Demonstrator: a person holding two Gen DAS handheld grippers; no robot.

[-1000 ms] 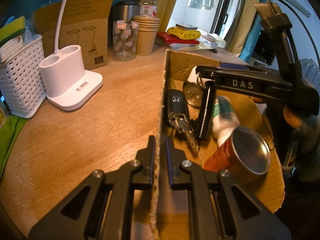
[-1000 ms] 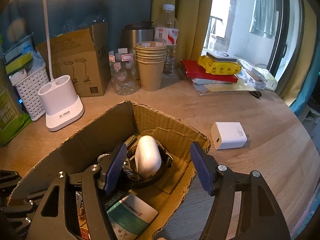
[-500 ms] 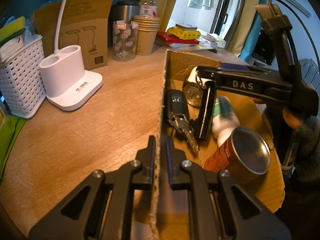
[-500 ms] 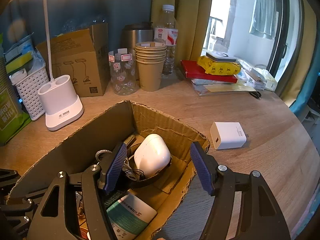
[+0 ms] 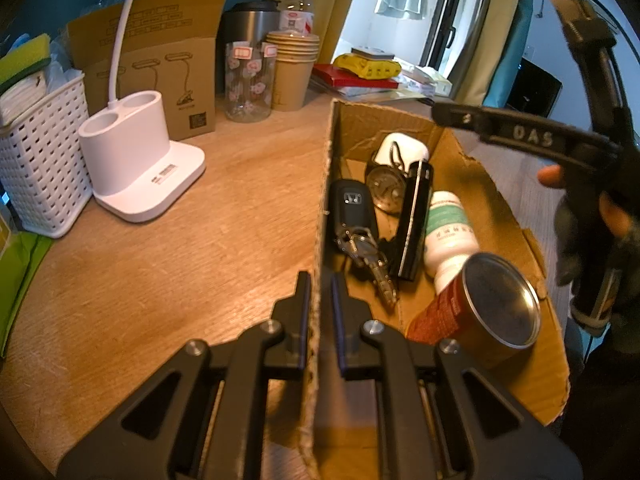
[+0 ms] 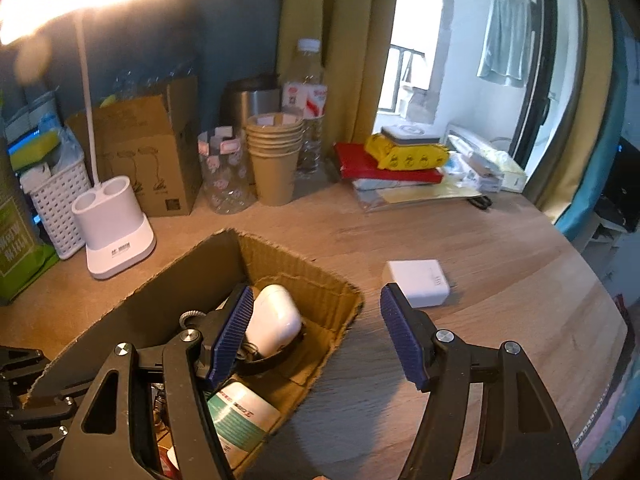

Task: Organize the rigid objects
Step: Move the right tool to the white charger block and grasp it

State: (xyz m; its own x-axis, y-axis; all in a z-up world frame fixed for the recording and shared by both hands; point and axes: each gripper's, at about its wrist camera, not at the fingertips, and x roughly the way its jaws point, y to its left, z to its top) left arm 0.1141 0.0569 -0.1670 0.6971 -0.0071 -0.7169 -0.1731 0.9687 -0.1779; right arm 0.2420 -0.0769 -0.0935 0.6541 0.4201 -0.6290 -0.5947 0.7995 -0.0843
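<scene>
My left gripper [image 5: 320, 308] is shut on the near wall of the cardboard box [image 5: 326, 184]. Inside the box lie a car key with keys [image 5: 352, 208], a round clock [image 5: 384, 188], a black flat device [image 5: 416, 216], a white pill bottle [image 5: 448, 228], a red can [image 5: 480, 316] and a white earbud case [image 5: 404, 148]. My right gripper [image 6: 316, 332] is open and empty, raised over the box's right end [image 6: 340, 292]; the earbud case [image 6: 272, 320] lies beside its left finger. A white charger block [image 6: 418, 282] lies on the desk just beyond its right finger.
A white lamp base [image 5: 136, 164], a white basket [image 5: 36, 160], a brown carton [image 5: 172, 76], a glass jar [image 5: 248, 80], stacked paper cups [image 5: 292, 68] and a bottle [image 6: 308, 100] line the back. Red book with yellow pack [image 6: 400, 160] sits at the back right.
My right gripper has released the white earbud case into the box and lifted up and to the right, away from it. The left gripper keeps its hold on the box wall.
</scene>
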